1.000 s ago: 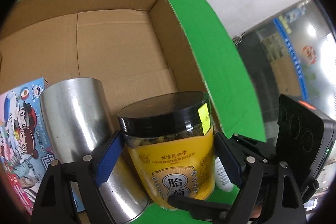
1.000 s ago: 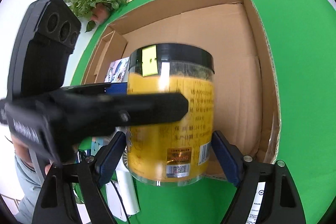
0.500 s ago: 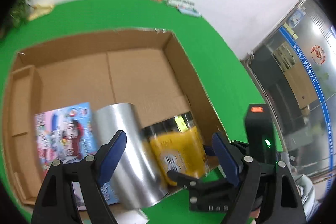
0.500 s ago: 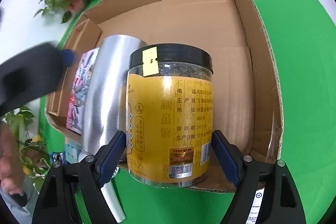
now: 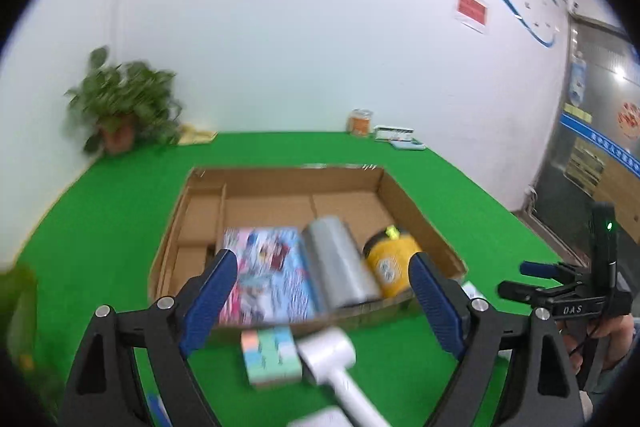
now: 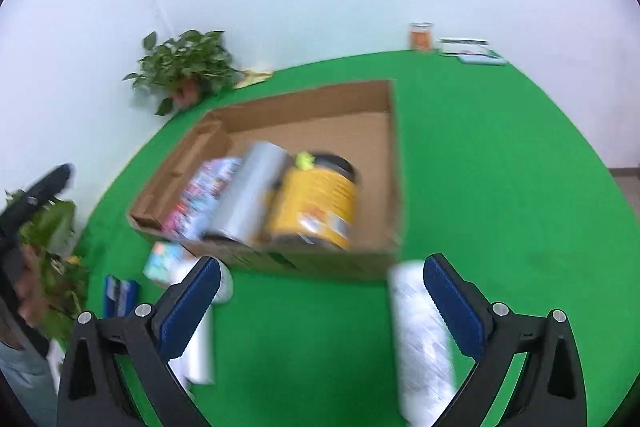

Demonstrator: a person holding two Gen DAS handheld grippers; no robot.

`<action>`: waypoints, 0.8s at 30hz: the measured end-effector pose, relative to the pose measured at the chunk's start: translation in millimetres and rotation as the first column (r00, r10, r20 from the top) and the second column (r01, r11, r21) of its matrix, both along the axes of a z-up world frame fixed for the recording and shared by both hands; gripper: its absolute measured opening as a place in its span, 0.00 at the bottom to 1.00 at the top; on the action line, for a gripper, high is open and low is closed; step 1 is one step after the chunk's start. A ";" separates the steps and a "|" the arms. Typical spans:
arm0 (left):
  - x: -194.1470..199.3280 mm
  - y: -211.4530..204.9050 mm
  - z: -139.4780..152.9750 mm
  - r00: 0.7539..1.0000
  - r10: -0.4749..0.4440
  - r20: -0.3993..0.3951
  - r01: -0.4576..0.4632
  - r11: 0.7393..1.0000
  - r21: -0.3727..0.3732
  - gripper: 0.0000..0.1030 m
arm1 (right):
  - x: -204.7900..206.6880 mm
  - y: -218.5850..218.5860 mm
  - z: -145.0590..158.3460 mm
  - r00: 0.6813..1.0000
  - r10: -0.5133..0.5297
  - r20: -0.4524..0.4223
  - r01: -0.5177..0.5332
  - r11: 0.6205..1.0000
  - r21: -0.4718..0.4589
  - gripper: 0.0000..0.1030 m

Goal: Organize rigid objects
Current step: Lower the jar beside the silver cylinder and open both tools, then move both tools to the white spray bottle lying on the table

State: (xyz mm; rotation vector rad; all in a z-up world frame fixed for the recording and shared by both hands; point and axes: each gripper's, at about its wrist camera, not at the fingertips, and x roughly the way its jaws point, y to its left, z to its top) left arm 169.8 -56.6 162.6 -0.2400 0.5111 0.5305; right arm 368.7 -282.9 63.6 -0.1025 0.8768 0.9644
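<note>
My right hand-held gripper (image 6: 320,311) is empty, its jaws opening wide. The yellow black-lidded plastic jar (image 6: 316,203) stands inside the brown cardboard box (image 6: 394,147), near right: rigid, smooth, probably slippery; grasp mid-body. The green bench (image 6: 500,187) meets a white wall.

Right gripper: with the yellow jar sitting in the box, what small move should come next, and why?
Probably lower the right gripper, whose jaws are opening with nothing between them, toward the white cylinder lying on the green mat just in front of its right finger. The yellow jar already sits in the cardboard box beside the silver can, while this item is outside and nearest.
</note>
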 end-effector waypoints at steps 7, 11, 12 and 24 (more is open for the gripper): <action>-23.2 -25.7 -50.9 0.999 -0.021 -0.046 0.013 0.983 -0.181 0.85 | 14.6 -25.5 -88.1 0.989 -0.040 -0.144 0.014 0.984 -0.179 0.71; -25.6 -43.7 -63.7 0.994 -0.092 -0.058 0.073 0.962 -0.264 0.85 | 12.3 -34.1 -103.5 0.986 -0.080 -0.144 0.050 0.978 -0.201 0.44; -23.0 -45.8 -66.2 0.991 -0.117 -0.065 0.093 0.951 -0.295 0.85 | 7.2 -37.9 -102.2 0.987 -0.082 -0.138 0.051 0.975 -0.216 0.44; 40.8 -68.5 -111.2 0.926 -0.367 -0.087 0.256 0.781 -0.570 0.85 | -92.5 -58.9 -64.9 0.996 0.079 0.040 -0.066 0.963 -0.262 0.73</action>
